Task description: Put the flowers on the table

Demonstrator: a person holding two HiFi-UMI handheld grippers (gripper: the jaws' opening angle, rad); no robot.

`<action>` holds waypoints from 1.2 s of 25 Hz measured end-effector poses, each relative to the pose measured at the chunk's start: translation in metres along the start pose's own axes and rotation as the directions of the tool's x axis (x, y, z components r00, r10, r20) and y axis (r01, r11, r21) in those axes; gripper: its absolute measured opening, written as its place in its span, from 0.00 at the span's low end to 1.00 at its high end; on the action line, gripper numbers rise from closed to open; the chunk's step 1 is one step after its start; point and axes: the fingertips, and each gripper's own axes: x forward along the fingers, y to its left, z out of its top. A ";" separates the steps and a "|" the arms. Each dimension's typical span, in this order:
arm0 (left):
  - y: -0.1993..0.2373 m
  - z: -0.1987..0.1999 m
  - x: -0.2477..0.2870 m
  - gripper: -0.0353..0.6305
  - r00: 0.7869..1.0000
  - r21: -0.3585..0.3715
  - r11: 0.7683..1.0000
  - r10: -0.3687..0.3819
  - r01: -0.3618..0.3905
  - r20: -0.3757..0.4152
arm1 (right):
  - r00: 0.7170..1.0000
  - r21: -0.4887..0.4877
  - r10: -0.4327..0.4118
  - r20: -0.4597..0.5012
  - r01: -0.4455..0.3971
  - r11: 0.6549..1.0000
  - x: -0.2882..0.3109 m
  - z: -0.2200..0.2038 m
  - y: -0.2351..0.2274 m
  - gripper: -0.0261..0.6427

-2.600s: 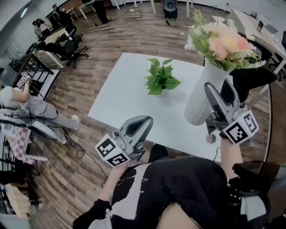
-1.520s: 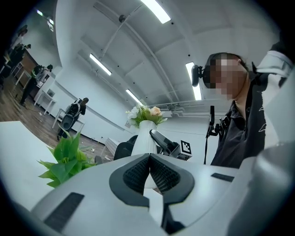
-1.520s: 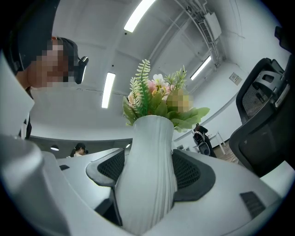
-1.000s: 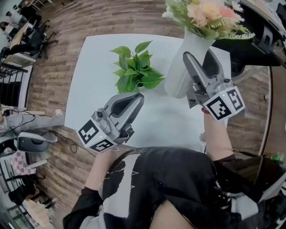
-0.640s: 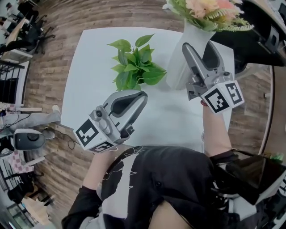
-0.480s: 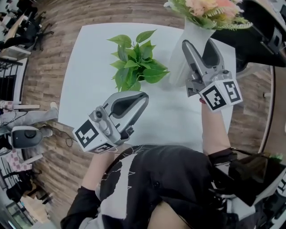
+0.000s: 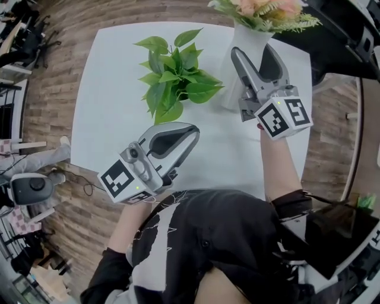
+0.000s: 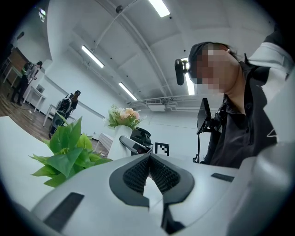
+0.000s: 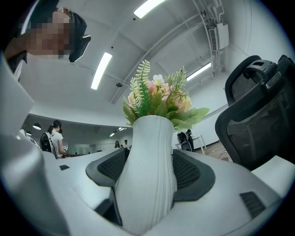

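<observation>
R gripper (image 7: 255, 59) clamped ribbed vase (image 9: 146, 152) at waist; L gripper (image 8: 150, 161) jaws together, empty. Vase looked stiff, breakable, top-heavy w/ flowers (image 7: 261, 9); better held low.

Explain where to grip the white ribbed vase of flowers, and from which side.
Grip the vase mid-body, below its neck, coming level from the side, as the right gripper does. It is upright, the flowers block the top, and the ribbed body fits between the jaws.

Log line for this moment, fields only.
right gripper: shut on white vase | left gripper: shut, empty | white vase: above table beside green plant, contact unclear
</observation>
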 end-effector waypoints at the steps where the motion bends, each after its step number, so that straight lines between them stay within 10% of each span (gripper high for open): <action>1: 0.000 -0.002 0.000 0.07 1.000 -0.002 1.000 -0.005 0.005 -0.003 | 1.000 -0.001 -0.001 0.004 0.001 1.000 0.000 -0.002 0.000 0.54; 30: -0.006 -0.029 -0.011 0.07 1.000 0.039 0.999 0.001 -0.002 0.013 | 0.994 -0.077 0.015 0.105 -0.007 0.997 -0.022 -0.017 0.015 0.54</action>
